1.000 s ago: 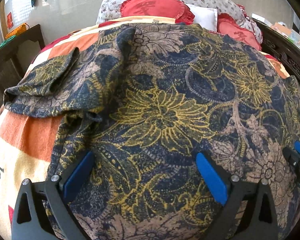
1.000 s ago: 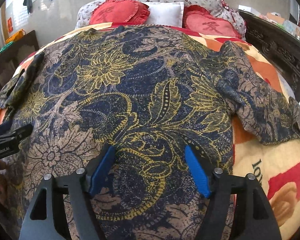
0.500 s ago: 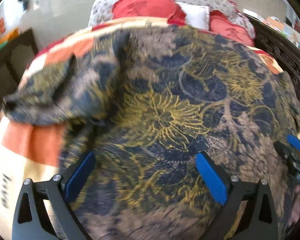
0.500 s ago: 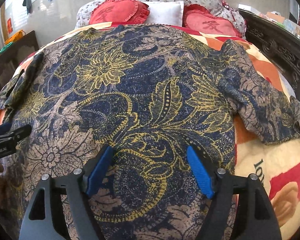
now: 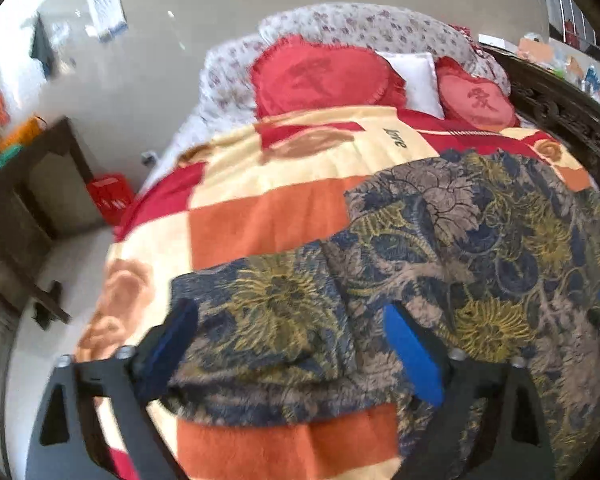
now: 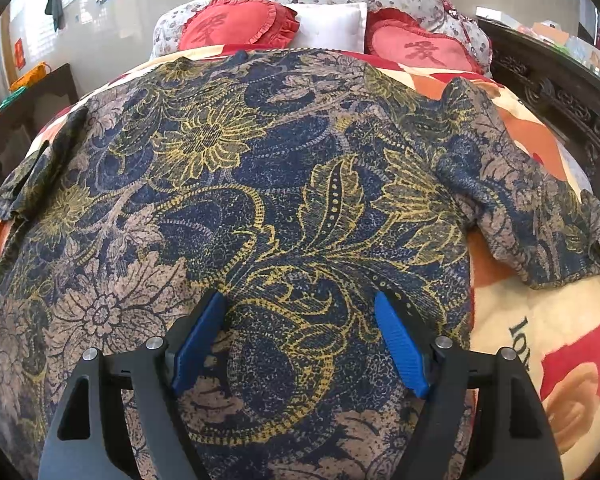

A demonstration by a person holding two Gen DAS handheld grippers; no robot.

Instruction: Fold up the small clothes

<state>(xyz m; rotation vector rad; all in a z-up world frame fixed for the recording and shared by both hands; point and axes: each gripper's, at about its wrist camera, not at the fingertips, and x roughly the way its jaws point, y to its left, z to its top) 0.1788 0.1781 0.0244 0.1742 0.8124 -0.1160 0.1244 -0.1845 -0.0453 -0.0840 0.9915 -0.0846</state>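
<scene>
Floral blouse (image 6: pixel 284 184) in navy, tan and gold lies spread flat over the patchwork blanket (image 5: pixel 260 216) on the bed, its neckline toward the two red heart cushions (image 6: pixel 236 24) at the head end. One short sleeve (image 6: pixel 540 208) reaches out toward the bed's right edge; the other sleeve (image 5: pixel 268 320) lies toward the left edge (slightly rumpled).

The right gripper (image 6: pixel 300 344) hovers above the blouse's lower body, its blue pads (image 6: pixel 400 348) wide apart with nothing clamped.

The left gripper (image 5: pixel 292 356) sits over the left sleeve, fingers apart; its jaws have just been closing a little, the sleeve lying below the gap but not pinched. This view is motion-blurred.

A dark wooden cabinet (image 5: pixel 32 196) stands beside the bed's left edge.
</scene>
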